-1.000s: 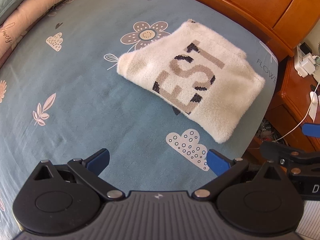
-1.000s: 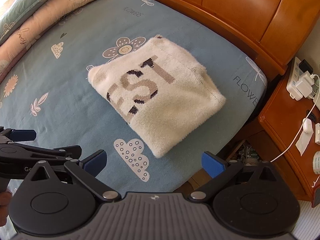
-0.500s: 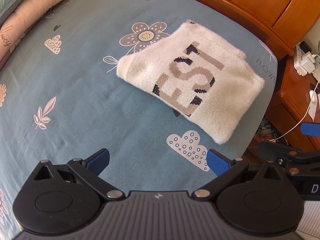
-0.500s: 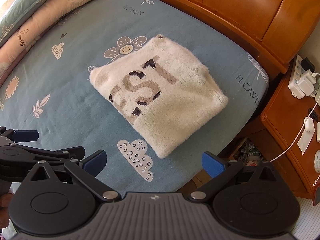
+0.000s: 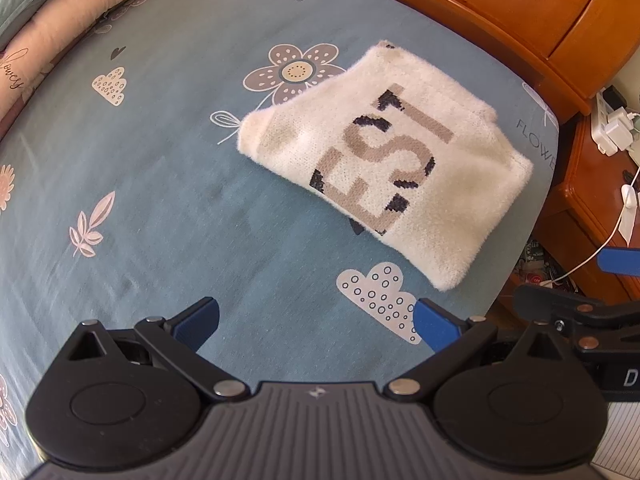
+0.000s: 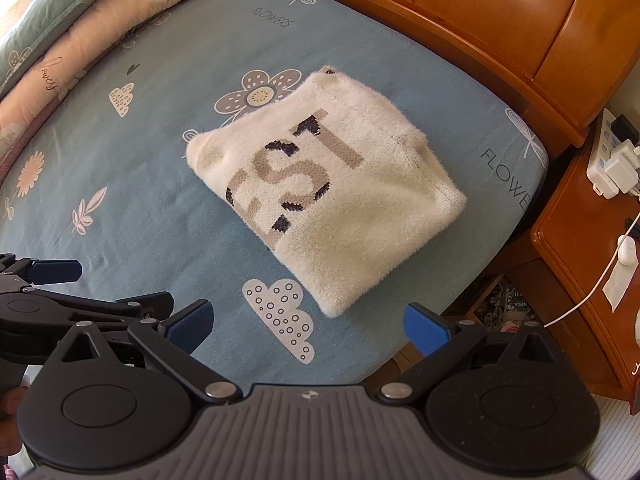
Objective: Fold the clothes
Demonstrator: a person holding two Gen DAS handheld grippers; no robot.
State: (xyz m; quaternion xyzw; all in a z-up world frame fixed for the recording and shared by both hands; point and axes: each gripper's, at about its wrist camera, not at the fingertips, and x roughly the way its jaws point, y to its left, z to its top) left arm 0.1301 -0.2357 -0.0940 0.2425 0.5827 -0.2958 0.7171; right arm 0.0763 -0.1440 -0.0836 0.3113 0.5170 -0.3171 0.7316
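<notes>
A fluffy cream sweater [image 5: 400, 168] with tan and dark letters lies folded into a compact rectangle on the blue patterned bed sheet [image 5: 160, 184], near the bed's right corner. The same sweater [image 6: 332, 196] fills the middle of the right wrist view. My left gripper [image 5: 316, 320] is open and holds nothing, hovering above the sheet short of the sweater. My right gripper [image 6: 308, 326] is open too, with nothing between its blue pads, just short of the sweater's near corner. The left gripper [image 6: 56, 276] shows at the left edge of the right wrist view.
A wooden headboard [image 6: 500, 32] runs along the far side of the bed. A wooden nightstand [image 6: 580, 248] with a power strip [image 6: 612, 156] and a white cable stands to the right. Pillows and a folded quilt [image 6: 80, 28] lie at the far left.
Both grippers have drawn back and drifted slightly, so the sweater sits a little farther off in each view. The sweater has not moved and both grippers stay open.
</notes>
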